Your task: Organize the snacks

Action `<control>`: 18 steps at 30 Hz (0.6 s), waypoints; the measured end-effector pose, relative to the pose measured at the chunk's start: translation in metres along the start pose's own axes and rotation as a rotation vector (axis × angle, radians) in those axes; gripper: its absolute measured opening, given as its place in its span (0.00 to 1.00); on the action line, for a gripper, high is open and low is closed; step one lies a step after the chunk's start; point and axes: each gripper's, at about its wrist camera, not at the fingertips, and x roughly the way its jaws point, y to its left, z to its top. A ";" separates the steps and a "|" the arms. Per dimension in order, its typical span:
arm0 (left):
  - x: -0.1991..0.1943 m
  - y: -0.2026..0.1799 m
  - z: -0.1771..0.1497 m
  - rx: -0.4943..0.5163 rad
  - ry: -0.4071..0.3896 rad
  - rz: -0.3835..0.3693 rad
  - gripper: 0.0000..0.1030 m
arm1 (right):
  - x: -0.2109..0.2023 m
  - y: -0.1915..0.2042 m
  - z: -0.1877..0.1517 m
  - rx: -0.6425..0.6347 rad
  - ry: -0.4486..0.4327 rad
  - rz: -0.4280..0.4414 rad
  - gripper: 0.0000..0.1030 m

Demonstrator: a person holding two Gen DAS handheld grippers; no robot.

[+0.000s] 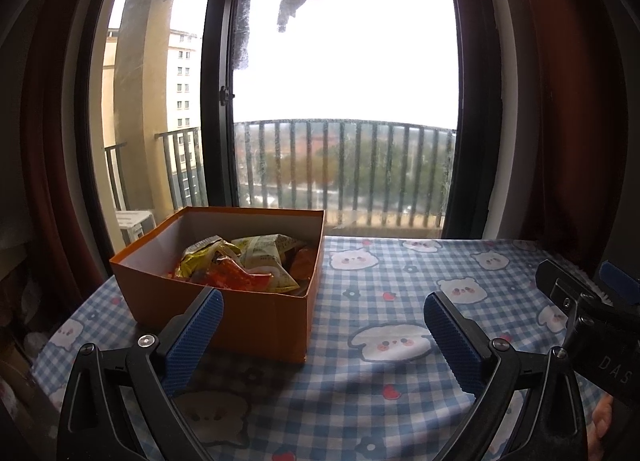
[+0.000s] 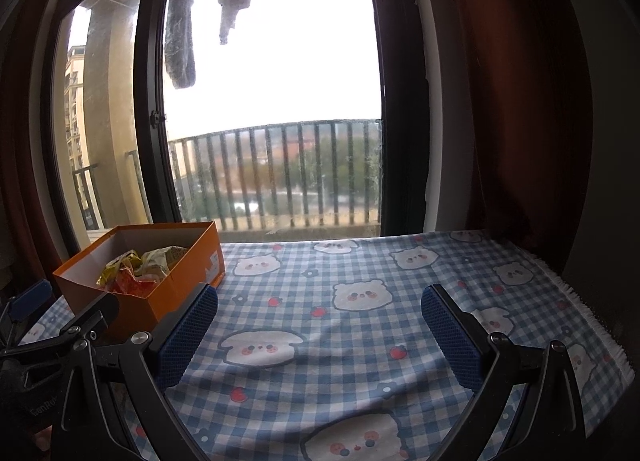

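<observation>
An open orange box (image 1: 256, 321) stands on the far left of the table and holds several yellow and orange snack packets (image 1: 240, 265). My left gripper (image 1: 324, 321) is open and empty, just in front of the box's right corner. The box (image 2: 176, 293) and its packets (image 2: 140, 269) also show at the left of the right wrist view. My right gripper (image 2: 320, 321) is open and empty above the bare cloth, to the right of the box. Each gripper shows at the edge of the other's view.
A blue-and-white checked tablecloth (image 2: 360, 273) with bear prints covers the table. A large window with a balcony railing (image 1: 344, 165) stands right behind the table's far edge. Dark red curtains (image 2: 520, 101) hang on both sides.
</observation>
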 end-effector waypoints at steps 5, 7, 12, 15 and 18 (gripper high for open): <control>0.003 0.003 -0.001 0.001 0.008 0.013 0.98 | 0.003 0.001 0.000 0.005 0.006 0.015 1.00; 0.003 0.004 -0.001 -0.001 0.008 0.011 0.98 | 0.004 0.002 0.000 0.002 0.010 0.017 1.00; 0.003 0.004 -0.001 0.002 0.007 0.014 0.98 | 0.007 0.004 0.000 0.004 0.015 0.018 1.00; 0.003 0.005 -0.002 0.001 0.009 0.012 0.98 | 0.009 0.006 -0.001 0.004 0.020 0.017 1.00; 0.003 0.007 -0.003 -0.002 0.009 0.011 0.98 | 0.009 0.007 -0.001 0.002 0.021 0.017 1.00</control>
